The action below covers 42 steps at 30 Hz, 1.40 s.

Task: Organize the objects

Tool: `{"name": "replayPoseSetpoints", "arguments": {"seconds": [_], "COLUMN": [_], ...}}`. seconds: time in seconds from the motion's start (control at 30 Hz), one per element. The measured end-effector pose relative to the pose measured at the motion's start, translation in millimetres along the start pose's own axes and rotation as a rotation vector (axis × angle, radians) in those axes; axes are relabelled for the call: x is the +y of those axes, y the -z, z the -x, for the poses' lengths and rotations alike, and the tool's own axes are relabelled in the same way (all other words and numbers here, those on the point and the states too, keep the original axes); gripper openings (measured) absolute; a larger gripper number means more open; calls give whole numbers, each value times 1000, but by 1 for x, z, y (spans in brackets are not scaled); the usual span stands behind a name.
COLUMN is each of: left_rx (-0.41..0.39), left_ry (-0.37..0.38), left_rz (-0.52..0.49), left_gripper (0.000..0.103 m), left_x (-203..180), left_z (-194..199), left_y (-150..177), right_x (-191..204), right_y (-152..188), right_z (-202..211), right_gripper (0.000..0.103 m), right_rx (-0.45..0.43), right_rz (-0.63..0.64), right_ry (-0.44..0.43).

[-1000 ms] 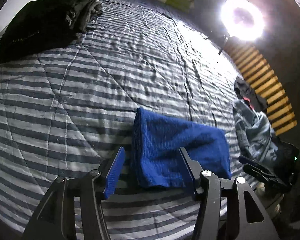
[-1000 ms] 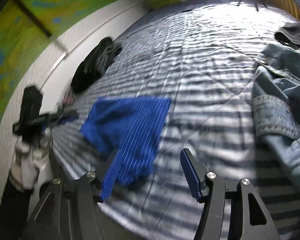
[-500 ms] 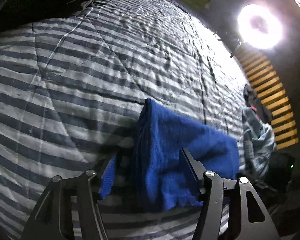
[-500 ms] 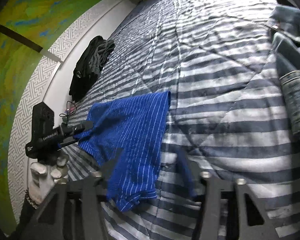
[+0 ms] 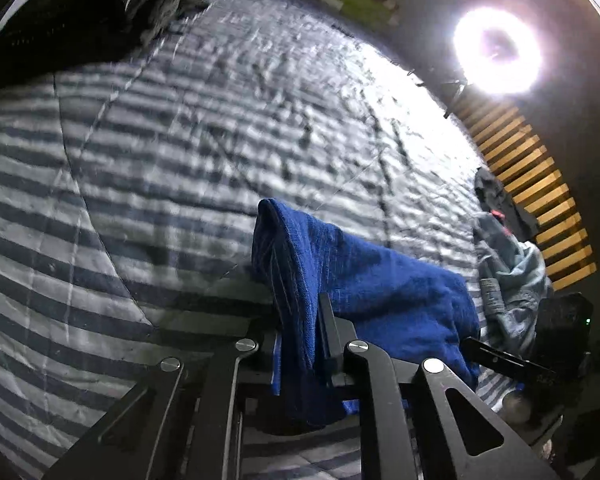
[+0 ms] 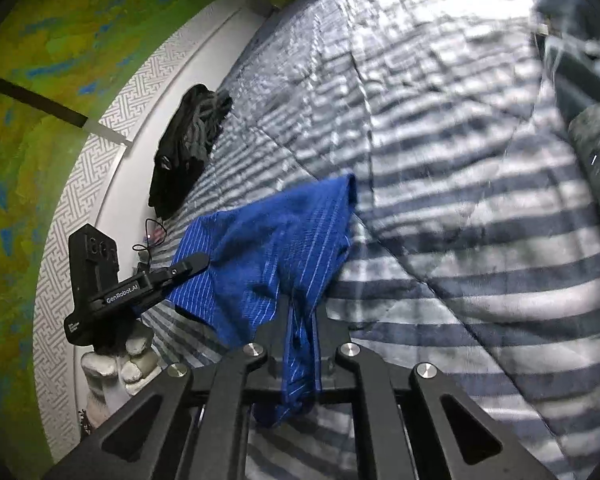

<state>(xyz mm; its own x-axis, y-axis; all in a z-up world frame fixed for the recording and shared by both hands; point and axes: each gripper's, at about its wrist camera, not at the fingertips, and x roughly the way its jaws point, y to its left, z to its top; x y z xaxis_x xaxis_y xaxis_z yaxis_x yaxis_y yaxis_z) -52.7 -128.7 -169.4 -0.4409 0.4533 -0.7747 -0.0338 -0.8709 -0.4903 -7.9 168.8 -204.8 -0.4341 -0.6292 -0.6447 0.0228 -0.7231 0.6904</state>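
Both grippers are pinching the blue cloth [image 6: 276,248] and holding it up over the striped bed [image 6: 460,240] near its edge. The left gripper [image 5: 300,336] is clamping one end, while the right gripper [image 6: 302,336] is clamping the other, both reaching forward level.

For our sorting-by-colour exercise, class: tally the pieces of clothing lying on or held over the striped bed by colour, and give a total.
Blue: 1, the blue striped cloth, pinched by both the left gripper and the right gripper.
Black: 1, the black garment pile by the wall.
Pale denim: 1, the jeans heap.
Total: 3
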Motion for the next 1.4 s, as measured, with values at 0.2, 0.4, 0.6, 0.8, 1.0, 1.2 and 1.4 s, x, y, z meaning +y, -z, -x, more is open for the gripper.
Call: {"name": "replayPoseSetpoints", "arguments": {"seconds": [0.2,0.4,0.6,0.8,1.0,1.2,1.4], "left_rx": [-108,-224,-290,-322,-254,-239,-235], "left_ry": [35,31,-32,-81,-77,-46,71], "left_rz": [-32,-29,-9,21,111,79,4], "left_gripper": [13,13,13,12,11,11,11], "left_x": [-8,19,61,105,152,126,50], "left_z": [60,134,187,216,195,196,208], "left_y": [-17,-55,-97,-131,-129,-110,-92], "right_x": [58,135,201,250,242,231,224], "right_y": [-20,-58,-93,-120,-117,-107,-110], "right_z": [31,27,-9,-49,-90,-80,16], "right_gripper": [6,6,6,6,6,6,6], "right_rx": [-75,-121,-131,-121,-5,-11,-109], "right_rz": [143,302,457,540,459,442,448], "right_ry": [18,0,8,0,-31,-41,-36]}}
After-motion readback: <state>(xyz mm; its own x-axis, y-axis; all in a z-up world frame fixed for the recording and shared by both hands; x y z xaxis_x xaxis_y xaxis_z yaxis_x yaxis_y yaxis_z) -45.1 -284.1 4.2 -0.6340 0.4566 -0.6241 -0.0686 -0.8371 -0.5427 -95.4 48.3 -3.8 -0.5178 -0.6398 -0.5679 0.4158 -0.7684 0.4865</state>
